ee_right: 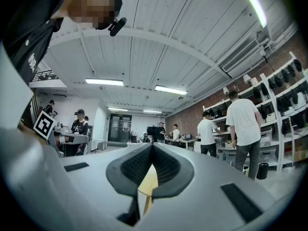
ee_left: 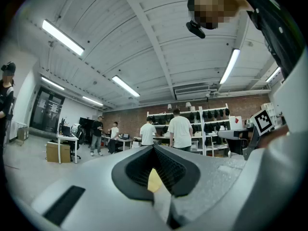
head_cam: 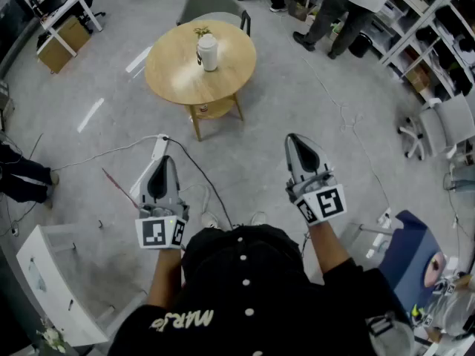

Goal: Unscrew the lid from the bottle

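Standing bottle (head_cam: 208, 53), round table (head_cam: 178, 76), grey floor (head_cam: 297, 102)

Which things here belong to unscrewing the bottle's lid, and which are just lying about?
For the job: white lidded bottle on the round wooden table; left gripper and right gripper, jaws shut, empty.
Lying about: grey chair, white power strip, brown cardboard box, white cabinet.
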